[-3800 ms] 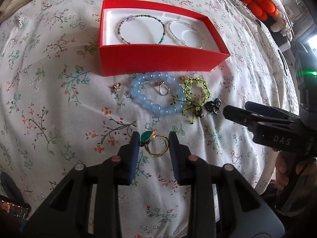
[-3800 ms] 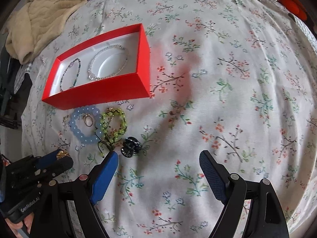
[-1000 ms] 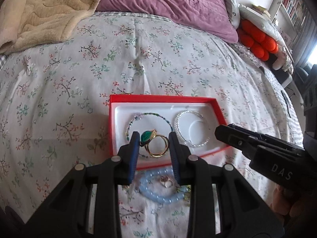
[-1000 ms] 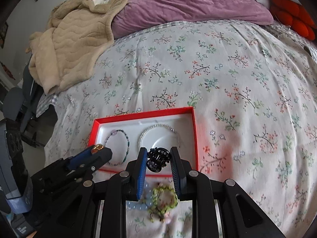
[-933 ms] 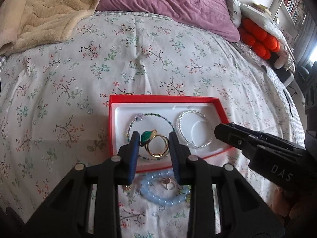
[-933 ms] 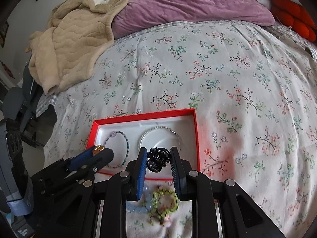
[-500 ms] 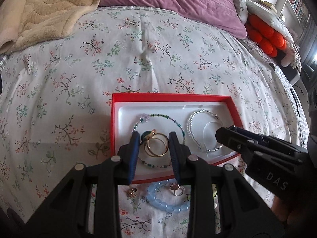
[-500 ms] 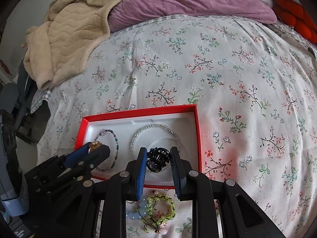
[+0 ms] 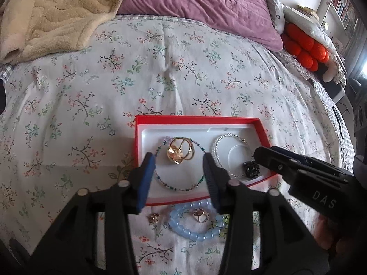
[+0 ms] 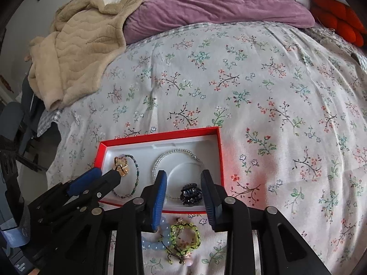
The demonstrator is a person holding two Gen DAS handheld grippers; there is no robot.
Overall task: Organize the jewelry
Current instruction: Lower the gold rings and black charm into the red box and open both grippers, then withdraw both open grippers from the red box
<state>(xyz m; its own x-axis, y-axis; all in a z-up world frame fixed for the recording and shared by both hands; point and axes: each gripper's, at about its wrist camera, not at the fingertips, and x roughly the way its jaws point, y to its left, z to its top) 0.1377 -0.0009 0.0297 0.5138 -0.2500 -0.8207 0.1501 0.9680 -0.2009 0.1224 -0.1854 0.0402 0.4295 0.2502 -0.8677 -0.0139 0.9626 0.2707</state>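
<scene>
A red box [image 9: 199,119] [image 10: 160,135] with a white liner lies on the floral bedspread. In it lie a gold ring [image 9: 180,152] [image 10: 121,165], a green beaded bracelet [image 9: 181,184], a clear beaded bracelet [image 9: 229,137] [image 10: 179,152] and a black hair clip [image 9: 251,167] [image 10: 190,194]. My left gripper [image 9: 179,178] is open and empty just above the ring. My right gripper [image 10: 184,197] is open, its fingers either side of the clip. In front of the box lie a blue bead bracelet [image 9: 195,232], a small ring [image 9: 200,214], an earring [image 9: 153,217] and a yellow-green bracelet [image 10: 184,236].
A beige blanket [image 9: 52,11] [image 10: 75,52] and a purple duvet [image 9: 201,2] [image 10: 218,2] lie at the head of the bed. Orange cushions [image 9: 305,48] sit at the far right. The bed's left edge drops away near a chair [image 10: 13,119].
Both grippers have opened over the box. The gold ring has dropped from the left one onto the liner, and the black clip from the right one.
</scene>
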